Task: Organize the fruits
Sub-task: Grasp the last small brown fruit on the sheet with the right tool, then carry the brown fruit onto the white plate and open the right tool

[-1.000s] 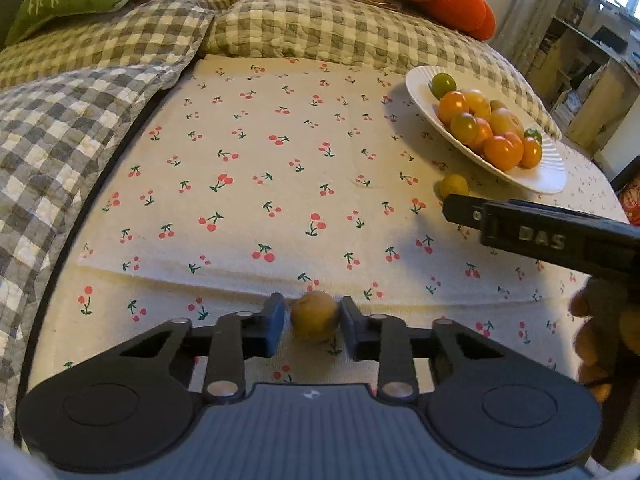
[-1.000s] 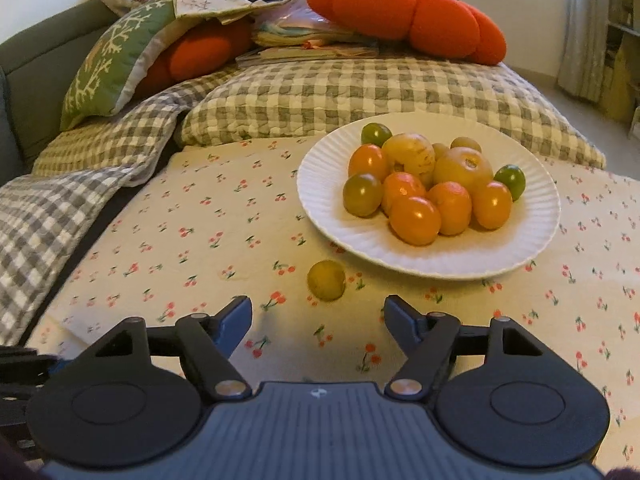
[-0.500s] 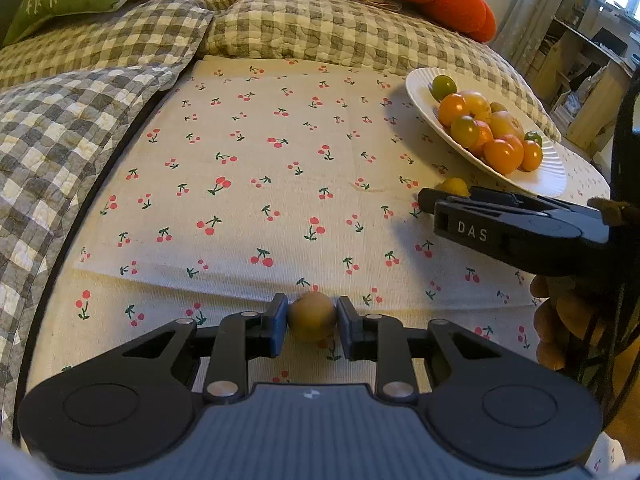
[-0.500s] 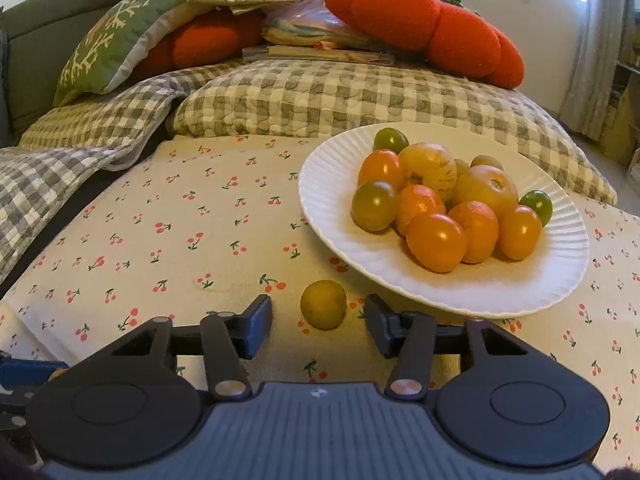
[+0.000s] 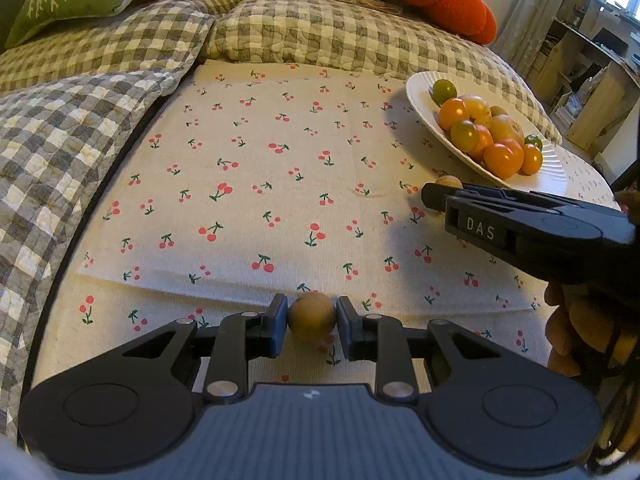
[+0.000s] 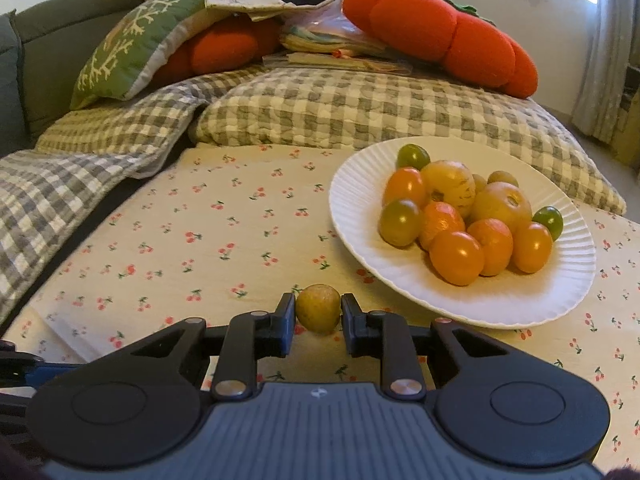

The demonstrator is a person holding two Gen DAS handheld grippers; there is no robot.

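Note:
My left gripper (image 5: 312, 318) is shut on a small brownish-yellow fruit (image 5: 311, 316) just above the cherry-print cloth (image 5: 248, 184). My right gripper (image 6: 318, 312) is shut on a small yellow-green fruit (image 6: 318, 308) on the cloth, just left of the white plate (image 6: 480, 308). The plate holds several orange, yellow and green fruits (image 6: 456, 258). In the left wrist view the right gripper (image 5: 520, 224) shows from the side at the right, with its fruit (image 5: 449, 181) peeking behind it, below the plate (image 5: 554, 170).
Checked grey quilts (image 6: 360, 108) bound the cloth at the back and left. Orange plush cushions (image 6: 440, 36) and a green pillow (image 6: 136, 48) lie behind. Wooden shelves (image 5: 592, 80) stand at the far right.
My right gripper moved forward around the yellow-green fruit and closed on it. My left gripper keeps hold of its fruit, nearly still.

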